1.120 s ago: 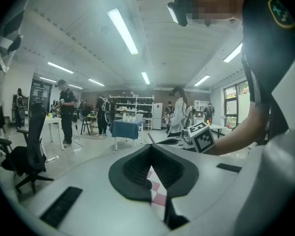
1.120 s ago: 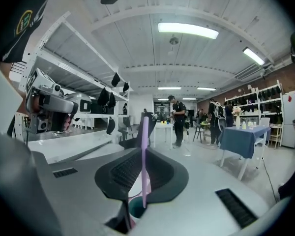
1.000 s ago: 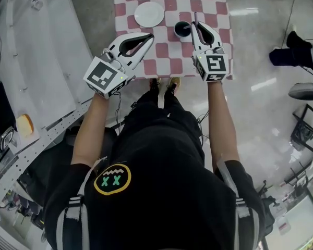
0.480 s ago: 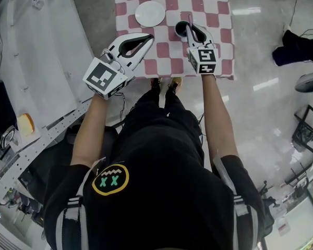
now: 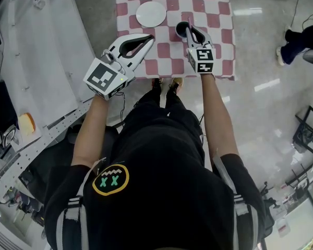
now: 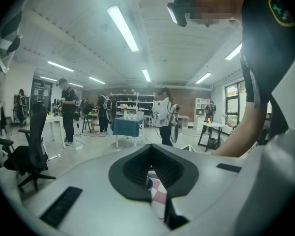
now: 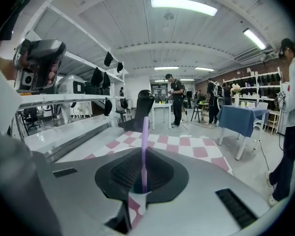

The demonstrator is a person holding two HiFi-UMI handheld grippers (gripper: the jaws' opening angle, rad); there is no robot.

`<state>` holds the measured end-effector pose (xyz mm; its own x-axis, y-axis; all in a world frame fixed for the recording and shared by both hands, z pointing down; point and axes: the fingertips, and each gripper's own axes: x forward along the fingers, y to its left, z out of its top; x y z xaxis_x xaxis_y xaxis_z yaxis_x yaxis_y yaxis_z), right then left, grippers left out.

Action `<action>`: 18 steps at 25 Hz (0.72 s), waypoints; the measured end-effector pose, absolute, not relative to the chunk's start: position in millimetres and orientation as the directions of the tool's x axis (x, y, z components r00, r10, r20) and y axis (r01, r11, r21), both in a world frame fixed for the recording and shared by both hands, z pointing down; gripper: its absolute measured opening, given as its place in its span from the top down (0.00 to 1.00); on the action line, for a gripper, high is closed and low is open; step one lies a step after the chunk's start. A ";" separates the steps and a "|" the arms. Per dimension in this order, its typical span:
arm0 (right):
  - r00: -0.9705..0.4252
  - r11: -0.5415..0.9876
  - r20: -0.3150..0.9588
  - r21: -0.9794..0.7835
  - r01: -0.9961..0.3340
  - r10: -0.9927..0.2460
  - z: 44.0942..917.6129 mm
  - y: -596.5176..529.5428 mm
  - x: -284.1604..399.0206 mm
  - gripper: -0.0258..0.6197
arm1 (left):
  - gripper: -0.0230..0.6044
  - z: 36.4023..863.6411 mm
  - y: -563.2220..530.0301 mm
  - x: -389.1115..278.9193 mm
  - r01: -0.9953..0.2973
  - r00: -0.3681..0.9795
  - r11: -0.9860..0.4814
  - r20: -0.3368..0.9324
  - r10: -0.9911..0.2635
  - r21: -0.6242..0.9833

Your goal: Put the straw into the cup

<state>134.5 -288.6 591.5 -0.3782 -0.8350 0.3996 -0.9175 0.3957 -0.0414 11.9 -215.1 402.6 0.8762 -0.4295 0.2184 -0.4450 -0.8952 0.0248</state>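
My right gripper [image 5: 190, 27] is shut on a thin pink straw [image 7: 144, 146] that stands upright between its jaws. The straw's lower end dips inside the rim of a small white cup [image 7: 137, 196] with a dark inside. In the head view that cup [image 5: 181, 30] stands on the red-and-white checkered table [image 5: 219, 14], directly under the right jaws, with the straw [image 5: 189, 21] poking up above them. My left gripper [image 5: 149, 37] hovers over the table's near-left edge, shut with nothing in it, well left of the cup.
A white plate [image 5: 151, 13] lies on the table to the far left of the cup. A long white bench [image 5: 41, 51] runs along the left side. The floor at the right shows a person's dark shoes [image 5: 297, 35]. Other people and tables stand in the background.
My right gripper moved left and forward with the straw until it sits over the cup. The left gripper stayed put. The person on the floor at the right shifted.
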 end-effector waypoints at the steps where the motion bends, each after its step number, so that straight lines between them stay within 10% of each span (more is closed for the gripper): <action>1: -0.377 0.395 0.399 -0.040 -0.918 -0.836 590.2 -288.9 134.4 0.89 | 0.94 402.5 -215.3 11.5 -0.445 0.876 -0.895 0.220 -0.429 0.023; 18: -0.392 0.416 0.270 0.035 -0.909 -0.880 514.0 -279.8 138.9 0.85 | 0.94 394.2 -209.3 18.6 -0.433 0.885 -0.901 0.195 -0.422 0.016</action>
<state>138.9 -279.8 514.0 -0.3919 -0.8796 0.2697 -0.9089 0.4156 0.0347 18.6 -209.3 394.2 0.8855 -0.4219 0.1948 -0.4329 -0.9013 0.0157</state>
